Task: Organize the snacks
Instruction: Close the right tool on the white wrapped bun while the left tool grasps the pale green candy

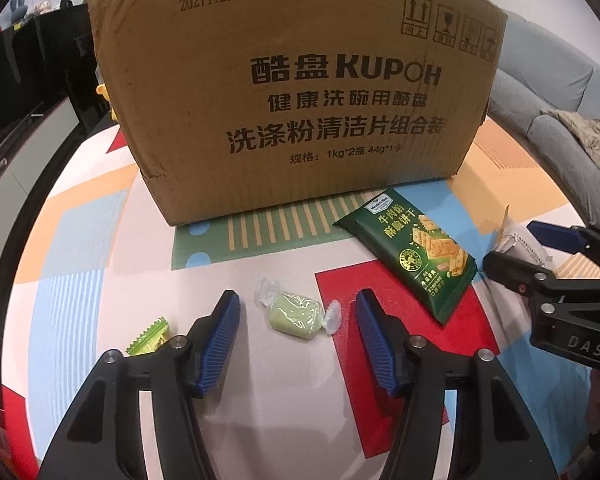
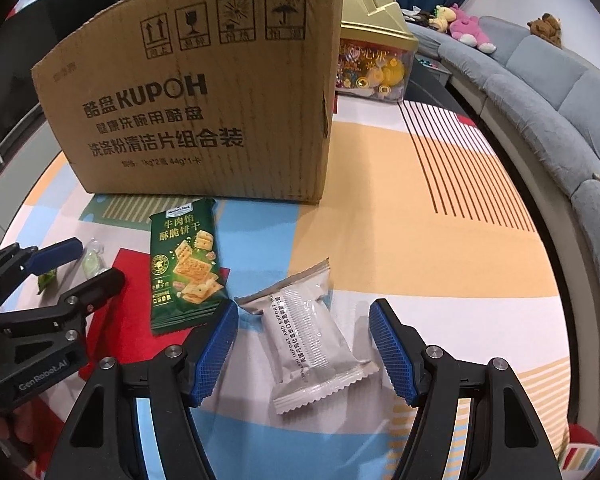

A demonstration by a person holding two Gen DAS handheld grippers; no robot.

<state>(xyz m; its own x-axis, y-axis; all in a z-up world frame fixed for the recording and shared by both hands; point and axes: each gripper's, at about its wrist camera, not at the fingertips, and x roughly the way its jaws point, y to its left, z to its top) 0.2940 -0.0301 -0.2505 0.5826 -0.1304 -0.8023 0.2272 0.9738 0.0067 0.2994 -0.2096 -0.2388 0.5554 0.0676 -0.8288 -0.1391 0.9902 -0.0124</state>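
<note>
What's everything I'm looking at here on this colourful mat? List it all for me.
cardboard box: one, brown with black print, at the back of the mat
biscuit packet: one, dark green, flat on the mat in front of the box
wrapped candy: one, pale green in clear wrap, between the left gripper's fingers, untouched
small packet: one, yellow-green, partly hidden behind the left gripper's finger
white snack pack: one, white-grey, between the right gripper's fingers, untouched
patterned mat: one, multicoloured, under everything
treasure tub: one, clear with gold lid, behind the box
sofa: one, grey-blue, along the right, plush toys on it
left gripper: one, black with blue pads, open
right gripper: one, same colours, open
</note>
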